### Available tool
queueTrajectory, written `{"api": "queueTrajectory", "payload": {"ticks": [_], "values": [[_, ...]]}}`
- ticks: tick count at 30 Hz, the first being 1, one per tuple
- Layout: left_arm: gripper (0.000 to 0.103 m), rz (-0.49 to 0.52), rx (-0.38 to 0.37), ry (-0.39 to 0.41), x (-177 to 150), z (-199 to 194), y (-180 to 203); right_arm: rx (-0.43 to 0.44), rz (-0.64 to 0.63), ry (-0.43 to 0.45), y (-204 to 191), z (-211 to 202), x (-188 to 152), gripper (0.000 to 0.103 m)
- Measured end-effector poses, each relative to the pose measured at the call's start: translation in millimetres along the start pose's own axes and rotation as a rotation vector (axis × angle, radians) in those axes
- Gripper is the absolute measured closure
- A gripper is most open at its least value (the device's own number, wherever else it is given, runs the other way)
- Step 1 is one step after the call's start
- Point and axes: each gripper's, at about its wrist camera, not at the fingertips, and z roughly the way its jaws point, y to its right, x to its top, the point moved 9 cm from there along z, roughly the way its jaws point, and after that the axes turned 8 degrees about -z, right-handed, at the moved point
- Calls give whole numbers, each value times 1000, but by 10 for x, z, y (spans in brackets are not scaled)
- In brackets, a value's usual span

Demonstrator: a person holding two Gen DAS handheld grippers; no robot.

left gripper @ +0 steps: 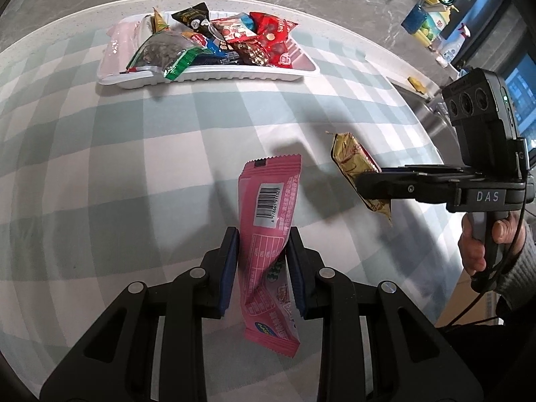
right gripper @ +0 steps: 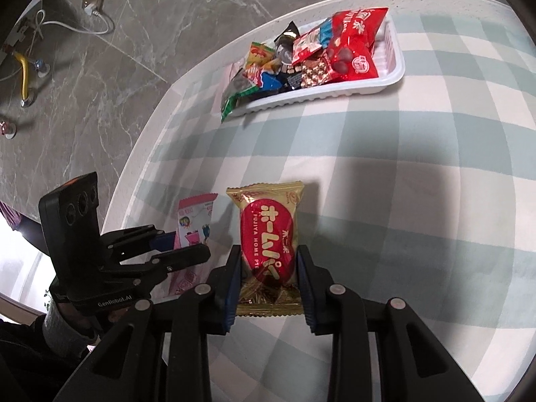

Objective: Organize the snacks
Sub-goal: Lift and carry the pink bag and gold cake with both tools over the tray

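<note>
My left gripper (left gripper: 263,238) is shut on a pink snack bar wrapper (left gripper: 268,201), which stands twisted between the blue pads above the checked tablecloth. My right gripper (right gripper: 269,253) is shut on a gold and red snack packet (right gripper: 268,231), held face up. In the left wrist view the right gripper (left gripper: 363,184) comes in from the right with the gold packet (left gripper: 351,160) on edge. In the right wrist view the left gripper (right gripper: 187,248) sits at the left with the pink wrapper (right gripper: 194,221). A white tray (left gripper: 214,75) at the far side holds several snack packets.
The round table (right gripper: 435,167) wears a pale green and white checked cloth, its edge curving at the left over a grey marble floor (right gripper: 117,83). A person's hand (left gripper: 475,244) grips the right handle. Bottles and clutter (left gripper: 428,23) stand beyond the table at the upper right.
</note>
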Motion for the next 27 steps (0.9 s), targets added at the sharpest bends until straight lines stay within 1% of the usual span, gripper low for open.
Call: {"api": "queueTrajectory", "payload": {"ticks": [5,8,9,15,17,19,20,22,24,27], "values": [[77,6,14,-16,-2,83,-45,-26,-3,-9,25,28,-3,69],[77,22,38,-42,-35,157,-74,-46,-9,-27,35,73,-28,69],[77,24,38,-53,-53,185,-84,-51,-10,-31,33,88,-34,69],[77,33,25,-54,-53,195,-103,-56,-4,-51,44,171,-55,69],[79,29,9,-52,-52,192,-109,-54,-1,-55,43,187,-59,69],[82,2,-21,-50,-47,182,-123,-54,2,-55,43,188,-58,69],[83,-11,-42,-53,-46,176,-127,-51,6,-55,42,194,-59,69],[83,-26,-51,-43,-31,149,-142,-47,13,-53,40,199,-58,69],[83,-40,-79,-39,-8,118,-130,-37,26,-50,45,200,-57,69],[83,-55,-90,-25,46,77,-131,-25,44,-43,59,184,-53,69]]}}
